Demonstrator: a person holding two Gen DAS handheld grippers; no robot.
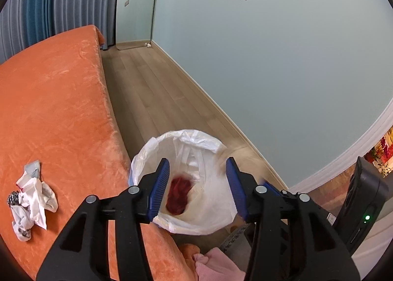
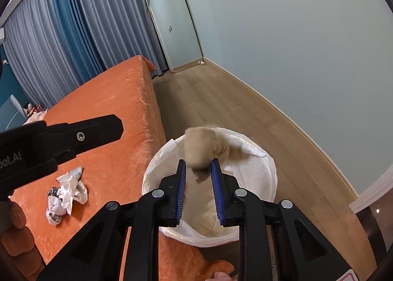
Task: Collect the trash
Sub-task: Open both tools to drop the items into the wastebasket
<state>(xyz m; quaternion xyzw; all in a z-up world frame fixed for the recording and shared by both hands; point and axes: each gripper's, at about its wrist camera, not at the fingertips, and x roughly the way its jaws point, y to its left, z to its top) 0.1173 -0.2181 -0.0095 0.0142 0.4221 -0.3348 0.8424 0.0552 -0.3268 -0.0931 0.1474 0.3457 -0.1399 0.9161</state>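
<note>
While both tongs hang over the white plastic-lined round trash bin (image 1: 194, 182), the drop step is in hand. Dark red crumpled item (image 1: 178, 195) lies in the liner, below the spread, empty left tongs (image 1: 198, 187). Blurred beige soft wad (image 2: 203, 149) sits at the tips of the right tongs (image 2: 198, 177), narrow-set; pinch or release, cannot tell. Next, probably: fetch the white crumpled scraps (image 1: 32, 197) from the orange plush bed (image 1: 61, 99).
</note>
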